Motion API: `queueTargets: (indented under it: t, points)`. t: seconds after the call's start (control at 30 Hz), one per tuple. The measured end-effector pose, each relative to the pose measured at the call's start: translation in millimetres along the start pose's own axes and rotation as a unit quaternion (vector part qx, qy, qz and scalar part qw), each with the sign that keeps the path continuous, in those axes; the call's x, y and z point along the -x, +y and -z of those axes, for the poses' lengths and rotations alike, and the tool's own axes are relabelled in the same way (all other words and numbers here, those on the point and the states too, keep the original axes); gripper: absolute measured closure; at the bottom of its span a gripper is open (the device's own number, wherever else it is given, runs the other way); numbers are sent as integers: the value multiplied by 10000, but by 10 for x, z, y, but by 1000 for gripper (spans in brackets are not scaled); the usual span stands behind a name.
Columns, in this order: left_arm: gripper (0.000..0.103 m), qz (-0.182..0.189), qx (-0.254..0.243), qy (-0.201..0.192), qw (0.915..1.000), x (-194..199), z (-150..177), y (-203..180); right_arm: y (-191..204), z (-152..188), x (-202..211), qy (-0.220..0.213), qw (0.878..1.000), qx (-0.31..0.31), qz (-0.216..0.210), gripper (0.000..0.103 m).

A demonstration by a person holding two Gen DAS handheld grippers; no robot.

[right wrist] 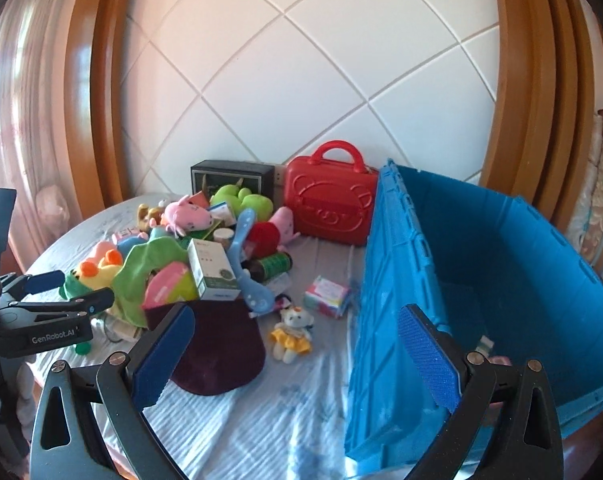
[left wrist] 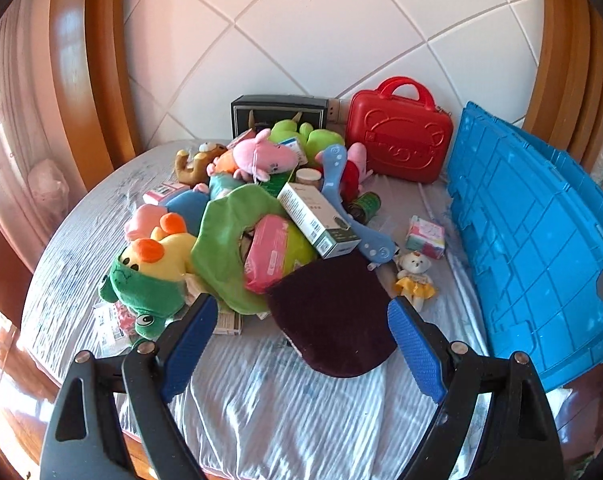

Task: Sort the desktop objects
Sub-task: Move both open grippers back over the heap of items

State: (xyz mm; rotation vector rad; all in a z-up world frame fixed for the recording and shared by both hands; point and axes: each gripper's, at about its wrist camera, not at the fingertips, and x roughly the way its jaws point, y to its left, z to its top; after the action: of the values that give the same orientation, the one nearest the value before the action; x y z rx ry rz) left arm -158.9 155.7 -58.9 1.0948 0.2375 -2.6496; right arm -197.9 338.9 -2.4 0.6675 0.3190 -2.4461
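- Our left gripper (left wrist: 303,340) is spread wide, empty — a dark purple cloth (left wrist: 333,320) lies between its jaws, before the toy pile (left wrist: 237,208).
- Our right gripper (right wrist: 297,356) gapes empty too — the blue crate (right wrist: 501,280) wall stands between its jaws, a small doll (right wrist: 293,334) just ahead.

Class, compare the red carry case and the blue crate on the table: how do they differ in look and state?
The red carry case stands upright and shut, while the blue crate is open on top. The case has a top handle and an embossed bear face; the crate has ribbed walls and looks far larger. Both are hard plastic containers at the table's right side.
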Motion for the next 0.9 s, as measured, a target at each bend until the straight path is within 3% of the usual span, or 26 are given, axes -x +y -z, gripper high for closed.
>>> queueTargets:
  t: [0.2,0.47,0.67,0.9]
  points:
    - [15,110,-289,387,9988,-492,149,44,207,69,-461,391,9989,86,-229,0]
    - [20,290,-454,1056,9929,-1338,292,-10,388,367,-1327,1294,9907,42,-422,0]
    - [20,279,-558,1314,9894,-1940,297,-89,212,646,-2028,1852,9818,-359,-216,0]
    - [20,370,-555,1551,9856,-2440,253,-160,9,867,-2721,2281,9705,-772,70,13]
